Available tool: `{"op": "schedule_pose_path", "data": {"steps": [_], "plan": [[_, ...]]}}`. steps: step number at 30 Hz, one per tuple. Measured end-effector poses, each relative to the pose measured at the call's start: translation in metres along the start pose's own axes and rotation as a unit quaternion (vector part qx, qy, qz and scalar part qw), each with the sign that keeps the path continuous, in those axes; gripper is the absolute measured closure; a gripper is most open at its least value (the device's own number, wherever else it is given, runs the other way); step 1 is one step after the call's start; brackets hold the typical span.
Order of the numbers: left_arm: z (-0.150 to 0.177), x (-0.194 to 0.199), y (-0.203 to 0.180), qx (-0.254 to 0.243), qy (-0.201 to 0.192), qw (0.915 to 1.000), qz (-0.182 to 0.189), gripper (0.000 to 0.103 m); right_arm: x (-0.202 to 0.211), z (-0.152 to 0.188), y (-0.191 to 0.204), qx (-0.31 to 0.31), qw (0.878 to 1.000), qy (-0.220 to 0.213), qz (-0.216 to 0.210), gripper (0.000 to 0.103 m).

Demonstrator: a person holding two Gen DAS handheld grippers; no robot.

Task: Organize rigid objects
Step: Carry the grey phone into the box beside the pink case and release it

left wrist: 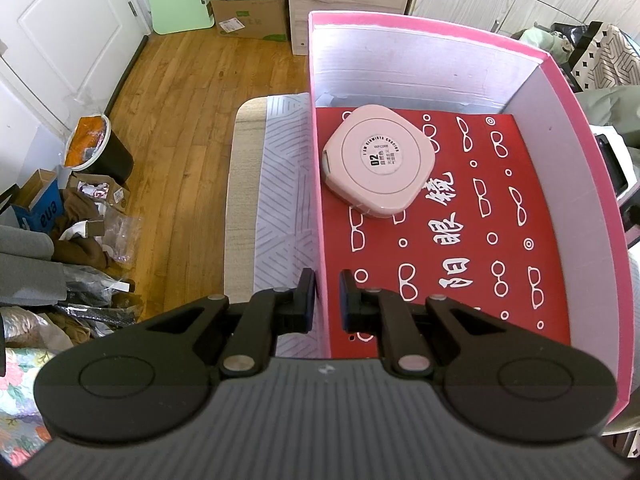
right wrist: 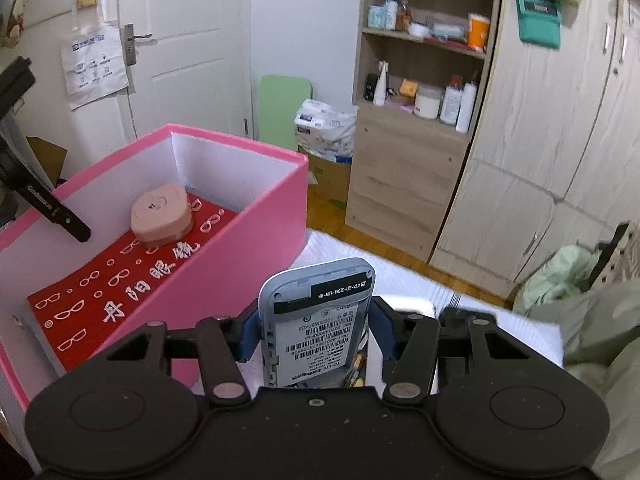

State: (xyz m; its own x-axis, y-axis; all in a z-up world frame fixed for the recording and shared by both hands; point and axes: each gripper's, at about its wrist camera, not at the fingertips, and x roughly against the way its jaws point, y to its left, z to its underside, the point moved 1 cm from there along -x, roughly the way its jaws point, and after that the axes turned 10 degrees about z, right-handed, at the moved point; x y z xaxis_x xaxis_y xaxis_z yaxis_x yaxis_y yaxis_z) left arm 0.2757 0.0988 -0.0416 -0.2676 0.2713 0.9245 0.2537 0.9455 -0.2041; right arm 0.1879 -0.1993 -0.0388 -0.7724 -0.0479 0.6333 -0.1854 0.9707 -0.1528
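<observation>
A pink open box [left wrist: 560, 80] with white inner walls has a red liner printed with glasses [left wrist: 460, 240] on its bottom. On the liner, toward the far end, lies a rounded pink case [left wrist: 378, 160]. My left gripper [left wrist: 327, 292] is shut on the box's left wall, one finger outside and one inside. In the right wrist view the box [right wrist: 240, 240] stands to the left with the pink case [right wrist: 162, 214] inside. My right gripper [right wrist: 316, 320] is shut on a grey pocket device [right wrist: 316, 312], label side toward the camera, held upright beside the box's outer wall.
The box rests on a grey patterned cloth [left wrist: 280, 184] over a cushion edge. Wooden floor [left wrist: 180, 120], a bin [left wrist: 100, 152] and loose clutter lie to the left. A shelf unit [right wrist: 420, 80] and a wardrobe [right wrist: 540, 140] stand behind. Green bedding [right wrist: 560, 280] is at the right.
</observation>
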Motion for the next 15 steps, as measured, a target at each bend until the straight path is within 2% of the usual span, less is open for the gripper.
{"op": "schedule_pose_path", "data": {"steps": [8,12,15], "plan": [[-0.001,0.002,0.0,0.005,-0.001,1.0,0.002,0.094,0.037,-0.05,0.019,0.089,0.993,-0.079,-0.005,0.042],[0.0,0.003,0.0,0.008,-0.003,1.0,0.001,0.094,0.043,-0.075,0.043,0.141,0.983,-0.11,-0.033,0.042],[-0.001,0.003,0.001,0.011,-0.004,0.9999,0.002,0.094,0.037,-0.083,0.063,0.173,0.976,-0.114,-0.058,0.042]]}}
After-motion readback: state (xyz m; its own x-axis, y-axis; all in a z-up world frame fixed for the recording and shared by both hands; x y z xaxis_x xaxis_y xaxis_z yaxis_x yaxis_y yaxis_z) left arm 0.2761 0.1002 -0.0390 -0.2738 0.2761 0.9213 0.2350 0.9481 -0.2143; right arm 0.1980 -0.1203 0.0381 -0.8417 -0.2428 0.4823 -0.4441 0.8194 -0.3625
